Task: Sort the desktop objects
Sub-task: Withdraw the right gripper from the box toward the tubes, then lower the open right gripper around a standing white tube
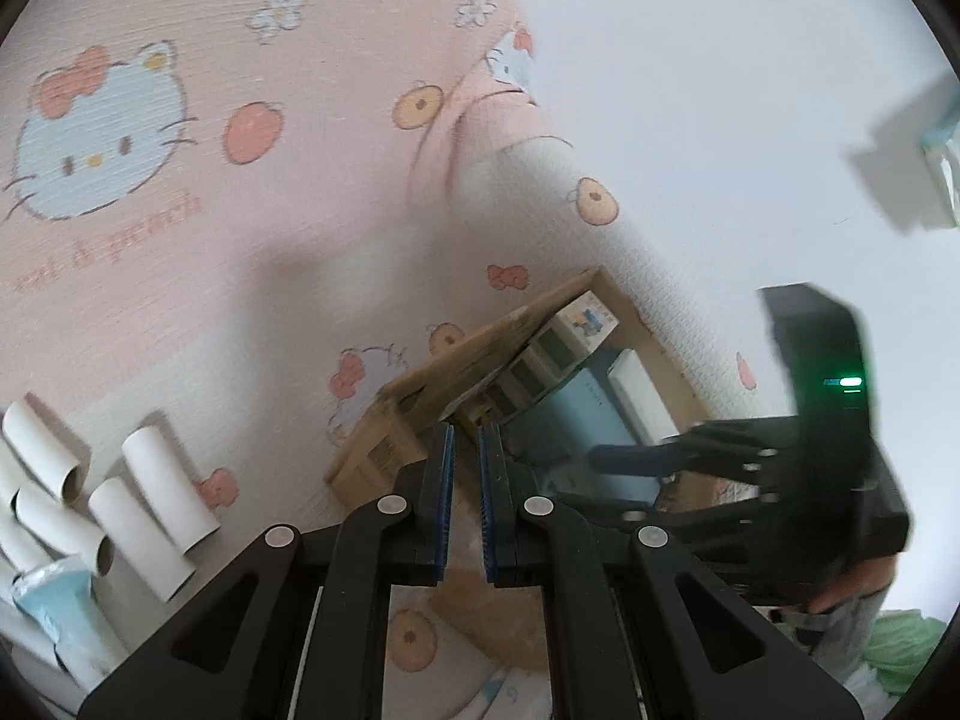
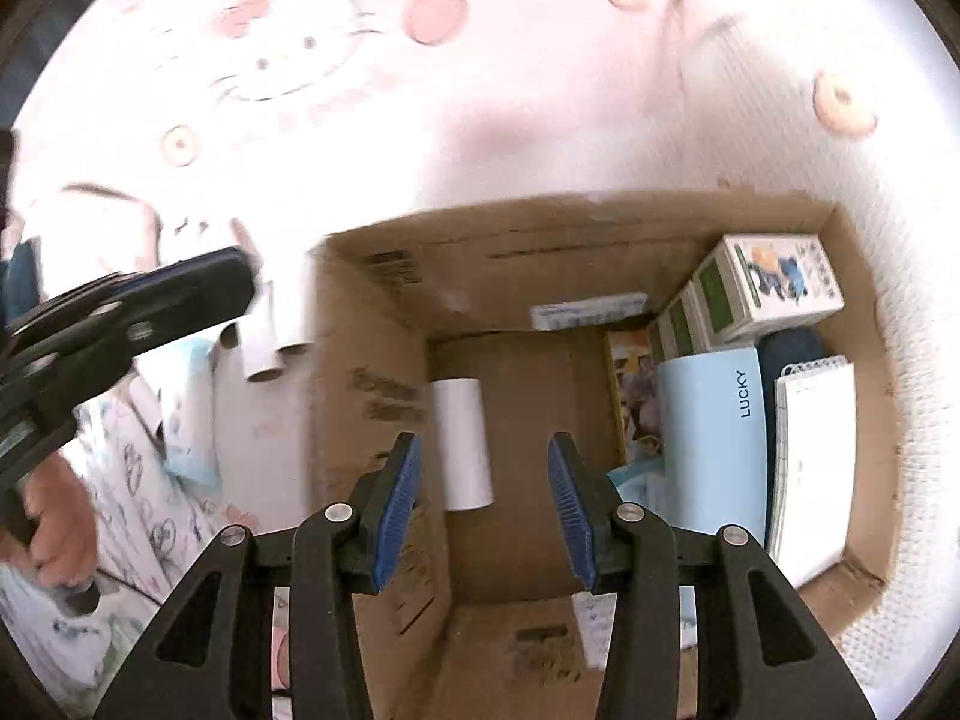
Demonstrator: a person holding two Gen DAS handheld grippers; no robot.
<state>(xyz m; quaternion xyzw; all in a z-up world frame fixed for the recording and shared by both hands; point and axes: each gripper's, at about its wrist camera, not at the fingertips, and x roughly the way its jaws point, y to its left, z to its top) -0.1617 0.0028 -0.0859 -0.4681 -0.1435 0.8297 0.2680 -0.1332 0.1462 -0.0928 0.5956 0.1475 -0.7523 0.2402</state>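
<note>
Paper tubes in and beside the cardboard box

One white tube (image 2: 463,443) lies flat on the box (image 2: 384,360) floor; several more tubes (image 1: 150,498) lie clustered outside on the pink cloth.

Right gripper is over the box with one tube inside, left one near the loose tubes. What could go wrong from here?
1. The right gripper stands open above the paper tube on the cardboard box floor; dipping back could knock it.
2. The left gripper is shut; it must open before reaching the loose tubes, or it will scatter them.
3. Both grippers crowd the box and may collide.
</note>
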